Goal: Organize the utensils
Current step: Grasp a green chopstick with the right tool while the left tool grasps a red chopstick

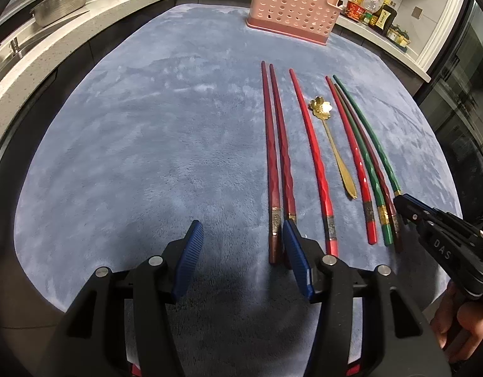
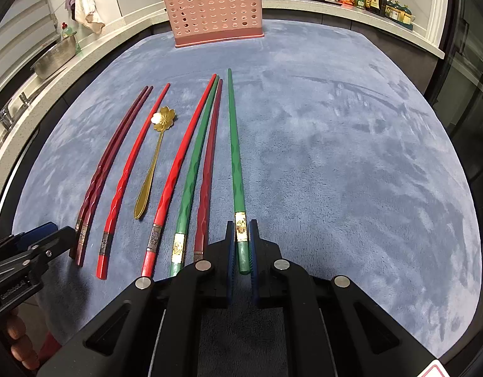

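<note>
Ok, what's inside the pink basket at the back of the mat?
Through the pink basket holes only dark patches show, nothing identifiable. Its wall hides the inside. Chopsticks and the gold spoon lie on the blue mat; one green chopstick is in the right gripper.

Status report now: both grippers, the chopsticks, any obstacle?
Right gripper shut on green chopstick. Left gripper open, empty, beside dark red pair. Pink holder ahead, path clear.
</note>
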`<control>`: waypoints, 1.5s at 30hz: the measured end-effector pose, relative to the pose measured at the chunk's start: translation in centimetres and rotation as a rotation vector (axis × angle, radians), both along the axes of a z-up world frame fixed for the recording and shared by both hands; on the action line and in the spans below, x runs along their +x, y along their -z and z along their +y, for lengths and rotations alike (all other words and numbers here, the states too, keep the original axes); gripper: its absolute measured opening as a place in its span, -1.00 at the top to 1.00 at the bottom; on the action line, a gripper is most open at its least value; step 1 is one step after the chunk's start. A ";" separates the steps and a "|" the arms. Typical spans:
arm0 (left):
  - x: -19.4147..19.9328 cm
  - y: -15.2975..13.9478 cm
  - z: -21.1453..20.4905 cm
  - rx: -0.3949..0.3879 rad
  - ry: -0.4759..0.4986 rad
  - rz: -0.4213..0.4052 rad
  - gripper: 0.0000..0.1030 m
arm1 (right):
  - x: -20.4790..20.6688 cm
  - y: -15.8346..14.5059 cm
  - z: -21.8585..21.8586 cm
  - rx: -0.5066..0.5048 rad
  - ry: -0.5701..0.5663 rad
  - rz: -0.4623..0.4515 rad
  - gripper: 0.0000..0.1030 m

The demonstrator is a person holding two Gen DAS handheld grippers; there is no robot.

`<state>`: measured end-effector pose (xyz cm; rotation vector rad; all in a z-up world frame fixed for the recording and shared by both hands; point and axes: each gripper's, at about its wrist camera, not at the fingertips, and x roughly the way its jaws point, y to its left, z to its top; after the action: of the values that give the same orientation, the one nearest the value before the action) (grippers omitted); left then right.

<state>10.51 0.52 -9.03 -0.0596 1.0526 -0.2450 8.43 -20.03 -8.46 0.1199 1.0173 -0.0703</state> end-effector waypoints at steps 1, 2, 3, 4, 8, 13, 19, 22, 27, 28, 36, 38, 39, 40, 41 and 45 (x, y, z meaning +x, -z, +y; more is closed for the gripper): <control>0.1 0.0 0.0 0.001 -0.001 -0.001 0.03 | 0.0 0.0 0.0 0.001 0.000 0.000 0.85; 0.1 0.1 0.0 0.003 -0.002 -0.002 0.03 | 0.0 0.0 0.0 0.002 0.001 -0.001 0.85; 0.1 0.1 -0.1 0.006 -0.003 -0.005 0.03 | 0.0 0.0 0.0 0.004 0.002 -0.001 0.85; 0.1 0.1 -0.1 0.008 -0.003 -0.007 0.03 | -0.1 0.0 0.0 0.005 0.003 -0.001 0.85; 0.2 0.3 -0.3 0.014 -0.008 -0.013 0.03 | -0.2 0.0 0.0 0.007 0.004 -0.002 0.84; 0.2 0.3 -0.4 0.022 -0.010 -0.025 0.07 | -0.2 0.0 -0.1 0.007 0.004 -0.002 0.84; 0.0 0.1 -0.3 -0.006 0.004 -0.026 0.43 | -0.1 0.1 -0.1 0.011 0.005 -0.001 0.84; -0.2 0.0 -0.4 -0.019 0.019 -0.025 0.60 | -0.2 0.0 -0.1 0.017 0.005 -0.001 0.84; -0.4 -0.1 -0.5 -0.038 0.028 -0.022 0.81 | -0.3 -0.1 -0.2 0.024 0.006 -0.001 0.85; -0.4 -0.1 -0.5 -0.041 0.030 -0.023 0.84 | -0.4 -0.2 -0.3 0.027 0.007 -0.001 0.85; -0.7 -1.0 0.1 -0.047 0.015 -0.036 0.86 | -1.3 -1.2 -0.3 0.038 0.008 -0.023 0.85; -0.8 -1.5 0.4 -0.049 0.009 -0.044 0.86 | -1.4 -1.8 -0.5 0.043 0.011 -0.036 0.85; -0.8 -1.8 0.5 -0.053 0.005 -0.049 0.86 | -1.5 -2.2 -0.6 0.048 0.013 -0.045 0.85; -0.8 -2.1 0.6 -0.055 0.003 -0.055 0.86 | -1.6 -2.5 -0.6 0.050 0.015 -0.052 0.85; -0.9 -2.5 0.8 -0.055 -0.001 -0.064 0.86 | -1.6 -2.8 -0.7 0.053 0.017 -0.060 0.85; -0.8 -3.9 1.3 -0.068 -0.017 -0.088 0.86 | -1.9 -4.5 -0.8 0.055 0.022 -0.102 0.85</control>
<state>9.73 1.86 -5.15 -0.1182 0.9562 -0.2664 6.53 -20.84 -3.93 0.1835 0.9167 -0.0560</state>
